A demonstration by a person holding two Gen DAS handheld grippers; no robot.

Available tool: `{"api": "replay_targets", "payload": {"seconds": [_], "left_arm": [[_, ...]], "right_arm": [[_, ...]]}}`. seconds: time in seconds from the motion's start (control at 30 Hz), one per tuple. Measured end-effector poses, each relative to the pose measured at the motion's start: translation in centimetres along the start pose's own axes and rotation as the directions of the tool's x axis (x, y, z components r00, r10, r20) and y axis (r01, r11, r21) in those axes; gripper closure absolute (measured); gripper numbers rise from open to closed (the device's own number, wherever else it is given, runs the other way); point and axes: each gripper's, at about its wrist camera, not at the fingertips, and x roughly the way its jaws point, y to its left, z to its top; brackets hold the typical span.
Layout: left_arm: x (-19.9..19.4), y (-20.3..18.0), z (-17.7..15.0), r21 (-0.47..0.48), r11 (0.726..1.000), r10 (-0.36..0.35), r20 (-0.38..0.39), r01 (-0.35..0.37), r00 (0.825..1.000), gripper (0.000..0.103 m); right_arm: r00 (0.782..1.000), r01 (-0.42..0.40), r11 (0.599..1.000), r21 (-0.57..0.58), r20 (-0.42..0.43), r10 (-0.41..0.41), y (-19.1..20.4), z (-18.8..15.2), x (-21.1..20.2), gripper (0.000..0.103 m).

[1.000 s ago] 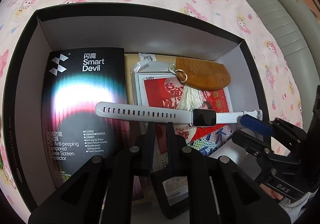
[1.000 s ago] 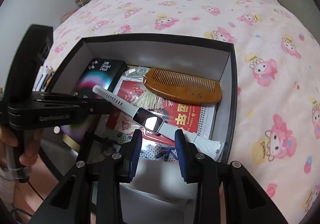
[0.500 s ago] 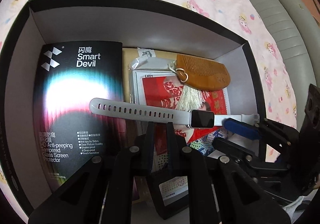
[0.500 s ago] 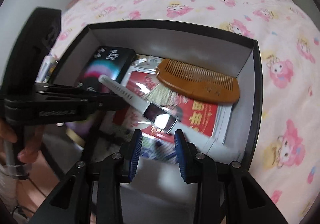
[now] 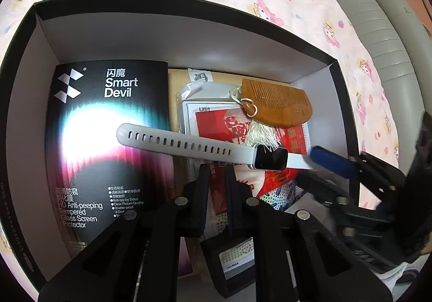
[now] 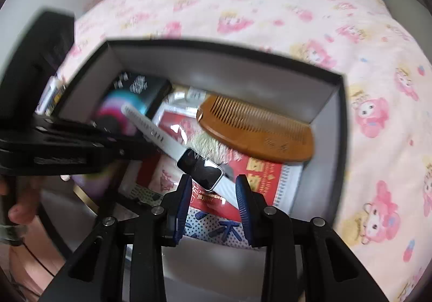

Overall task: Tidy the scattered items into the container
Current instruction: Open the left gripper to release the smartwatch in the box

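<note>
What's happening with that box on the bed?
A person with tongs in each hand is tidying small things into a black box on a pink bedspread. The right tongs straddle the short strap end of a white smartwatch, which lies across a Smart Devil screen protector pack and a red packet. A wooden comb is already inside. The left tongs hover nearly closed, holding nothing.

white watch (image 6: 201,167) between spread fingers (image 6: 244,200)
</note>
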Motion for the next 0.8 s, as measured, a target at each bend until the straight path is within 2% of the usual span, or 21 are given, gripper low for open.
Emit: {"api": "replay_targets", "payload": {"seconds": [0.1, 0.23, 0.3, 0.43, 0.53, 0.6, 0.7, 0.73, 0.8], "left_arm": [[0.0, -0.1, 0.0, -0.001, 1.000, 0.001, 0.000, -0.001, 1.000, 0.093], [0.1, -0.3, 0.1, -0.001, 1.000, 0.003, 0.000, -0.003, 1.000, 0.093], [0.1, -0.4, 0.1, 0.002, 1.000, 0.003, 0.000, -0.003, 1.000, 0.093], [0.1, -0.6, 0.2, 0.001, 1.000, 0.000, -0.001, 0.000, 1.000, 0.093], [0.0, -0.7, 0.2, -0.001, 1.000, -0.008, -0.004, 0.008, 1.000, 0.089], [-0.1, -0.7, 0.3, -0.005, 1.000, -0.015, -0.004, 0.015, 1.000, 0.087], [-0.4, -0.6, 0.4, -0.013, 1.000, -0.018, -0.001, 0.018, 1.000, 0.087], [-0.5, -0.6, 0.5, -0.015, 1.000, -0.017, 0.002, 0.017, 1.000, 0.087], [-0.6, -0.6, 0.6, -0.017, 1.000, -0.020, 0.006, 0.020, 1.000, 0.087]], "right_arm": [[0.999, -0.052, 0.998, 0.044, 0.002, 0.052, -0.6, -0.8, -1.1, 0.074], [0.996, -0.083, 0.996, 0.030, -0.020, 0.084, -0.1, -1.7, -1.4, 0.074], [0.990, -0.132, 0.990, 0.041, -0.041, 0.134, 0.0, -2.1, -1.1, 0.074], [0.992, -0.098, 0.995, 0.025, -0.079, 0.100, 0.2, -2.7, -0.4, 0.074], [0.988, -0.120, 0.992, 0.039, -0.095, 0.123, 0.3, -3.1, -0.8, 0.073], [0.980, -0.167, 0.985, 0.052, -0.104, 0.172, 0.5, -3.5, -0.9, 0.073], [0.953, -0.271, 0.959, 0.085, -0.118, 0.280, 0.9, -3.8, -0.8, 0.073], [0.952, -0.274, 0.958, 0.086, -0.113, 0.283, 1.0, -3.8, -0.9, 0.073], [0.967, -0.232, 0.968, 0.093, -0.090, 0.240, 0.6, -3.4, -1.3, 0.073]]}}
